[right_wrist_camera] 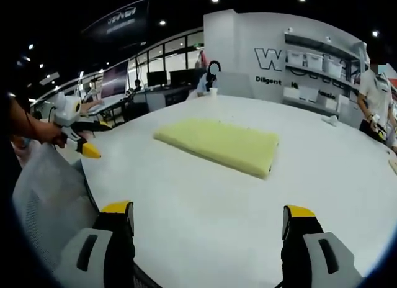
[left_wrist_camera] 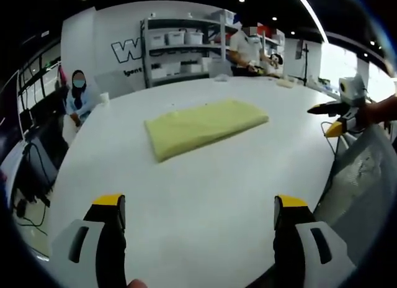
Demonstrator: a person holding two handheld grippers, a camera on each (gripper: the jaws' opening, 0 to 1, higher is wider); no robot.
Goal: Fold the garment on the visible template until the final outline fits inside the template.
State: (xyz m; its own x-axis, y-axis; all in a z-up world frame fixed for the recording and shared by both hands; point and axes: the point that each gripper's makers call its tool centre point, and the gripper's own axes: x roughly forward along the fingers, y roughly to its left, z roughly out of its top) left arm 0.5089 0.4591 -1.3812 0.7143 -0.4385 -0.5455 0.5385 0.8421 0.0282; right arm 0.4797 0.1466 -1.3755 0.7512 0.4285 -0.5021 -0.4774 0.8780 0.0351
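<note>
White table [left_wrist_camera: 205, 201] carries the folded yellow garment [left_wrist_camera: 205, 126] mid-surface; both tools, left [left_wrist_camera: 200, 223] and right [right_wrist_camera: 209, 229], hang spread and empty, so check edges before stopping.

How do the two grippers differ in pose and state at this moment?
The left gripper has its jaws spread wide and empty above the white table; the right gripper likewise. Both sit short of the folded yellow garment, approaching from opposite sides. Shared: yellow-tipped jaws, holding nothing.
</note>
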